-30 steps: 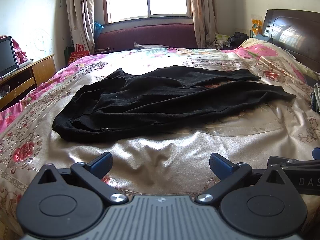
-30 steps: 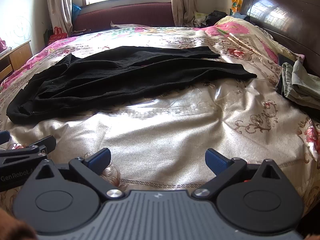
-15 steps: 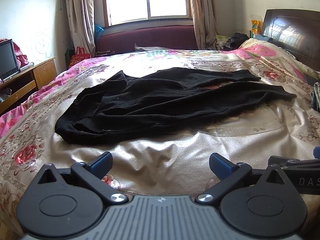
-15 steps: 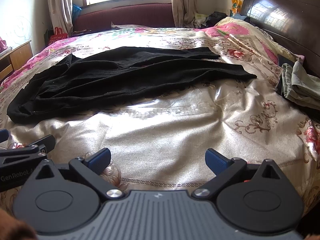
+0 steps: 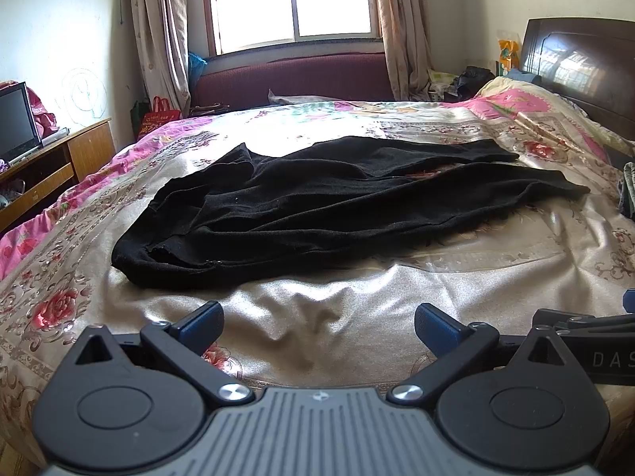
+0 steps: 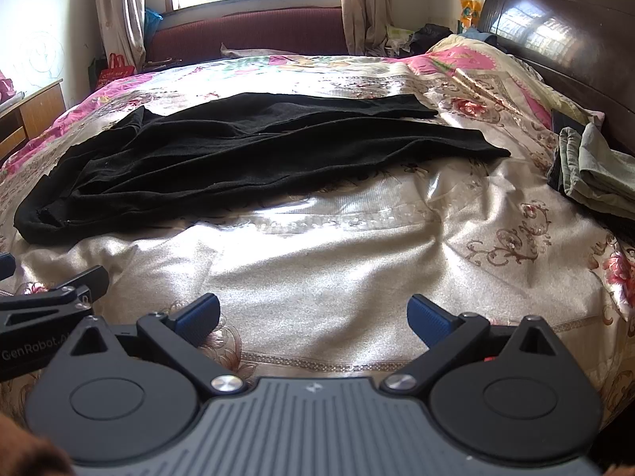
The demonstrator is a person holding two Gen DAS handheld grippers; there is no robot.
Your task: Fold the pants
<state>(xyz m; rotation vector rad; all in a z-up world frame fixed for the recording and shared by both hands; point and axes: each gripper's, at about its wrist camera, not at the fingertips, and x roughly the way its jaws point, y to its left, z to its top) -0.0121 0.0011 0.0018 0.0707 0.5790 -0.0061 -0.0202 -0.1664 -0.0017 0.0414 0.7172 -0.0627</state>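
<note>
Black pants [image 5: 317, 206] lie spread and rumpled across the floral bedspread [image 5: 357, 317], waist end at the left, legs running to the right; they also show in the right wrist view [image 6: 246, 154]. My left gripper [image 5: 319, 321] is open and empty, low over the bedspread short of the pants' near edge. My right gripper [image 6: 313, 315] is open and empty, also short of the pants. Each gripper's body shows at the edge of the other's view.
A pile of folded greenish clothes [image 6: 595, 174] lies at the bed's right side by the dark headboard [image 6: 563, 39]. A wooden cabinet with a TV [image 5: 16, 123] stands left of the bed. A maroon couch [image 5: 293, 79] sits under the window.
Both views have tilted up and drawn back slightly; the pants sit a little lower and farther right in the left view. Both grippers stay open.
</note>
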